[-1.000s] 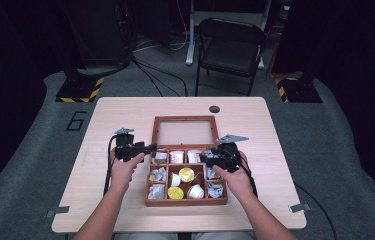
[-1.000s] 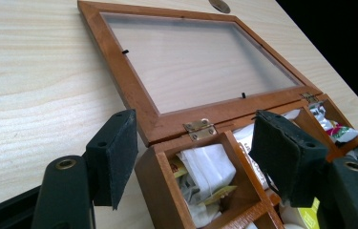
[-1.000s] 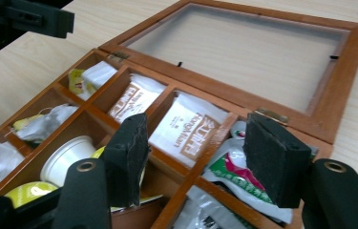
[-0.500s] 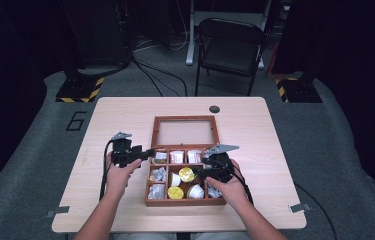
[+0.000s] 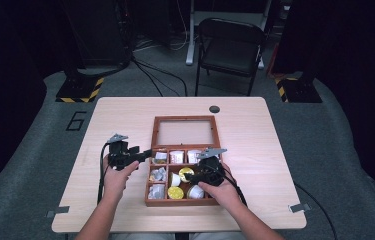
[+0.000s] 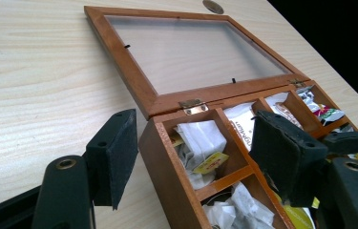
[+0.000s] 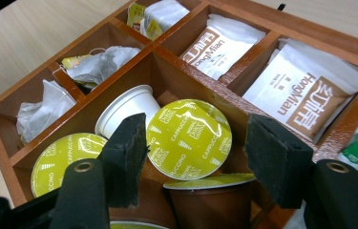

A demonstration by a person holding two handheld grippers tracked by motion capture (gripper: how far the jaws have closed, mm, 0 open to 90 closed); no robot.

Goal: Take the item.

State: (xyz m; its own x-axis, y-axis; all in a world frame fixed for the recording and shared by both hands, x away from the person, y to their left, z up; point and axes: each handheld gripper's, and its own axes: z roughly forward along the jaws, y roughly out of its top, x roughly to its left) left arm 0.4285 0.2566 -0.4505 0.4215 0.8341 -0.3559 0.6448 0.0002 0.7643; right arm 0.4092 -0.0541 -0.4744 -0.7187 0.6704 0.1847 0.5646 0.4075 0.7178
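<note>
Presently catalogued: one wooden box (image 5: 182, 202), set near the person's edge of the counter (image 5: 275, 150), its glazed lid (image 5: 184, 132) swung fully back and lying flat on the counter behind the hinges, so that all nine compartments stand open to reach from above. Left claw (image 6: 193, 152): jaws part-way apart and straddling the box's left wall at its far corner, one pad outside on the counter side, the other inside over the tea-bag compartments; the pads stand just clear of the wood, so this reads as a brace held ready to steady the box rather than a firm clamp. Right claw (image 7: 193, 157): jaws apart, nothing pinched, and just now opening a little wider; it hovers over the middle column, aimed at a coffee capsule (image 7: 188, 138) with a yellow-green foil lid marked cappuccino, which leans tilted against a white capsule (image 7: 126, 112) and above a brown one (image 7: 210, 198). The capsule sits between the two pads but is touched by neither. Also held in the box: loose tea bags (image 7: 93, 67) in the left column, white sachets (image 7: 305, 93) along the far row. Judgement: the spread suits the capsule's rim, a pick being prepared.
</note>
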